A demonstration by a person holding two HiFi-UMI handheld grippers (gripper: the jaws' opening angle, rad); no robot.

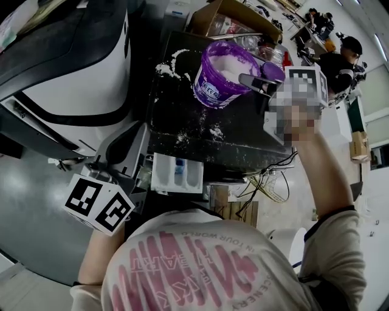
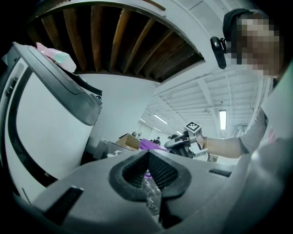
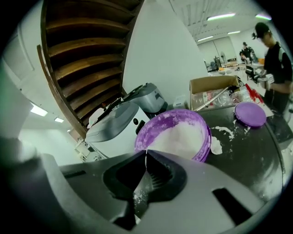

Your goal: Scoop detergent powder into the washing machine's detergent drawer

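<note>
A purple tub (image 1: 222, 73) full of white detergent powder stands on the black table (image 1: 243, 136). My right gripper (image 1: 245, 79) reaches over the tub's near rim. In the right gripper view its jaws (image 3: 145, 154) are shut, powder-dusted, just short of the tub (image 3: 176, 135); a thin white sliver shows at the tips and I cannot tell what it is. The white detergent drawer (image 1: 176, 173) with a blue insert juts out below the table's near edge. My left gripper (image 1: 132, 141) hangs left of the drawer, jaws (image 2: 149, 153) shut, with clear crinkled film behind the tips.
The white and grey washing machine (image 1: 73, 67) fills the left. Spilled powder (image 1: 170, 64) lies on the table, and the tub's purple lid (image 3: 250, 114) lies beyond the tub. A cardboard box (image 1: 234, 18) stands behind. Cables (image 1: 267, 182) hang below the table. A person (image 1: 340, 61) works far right.
</note>
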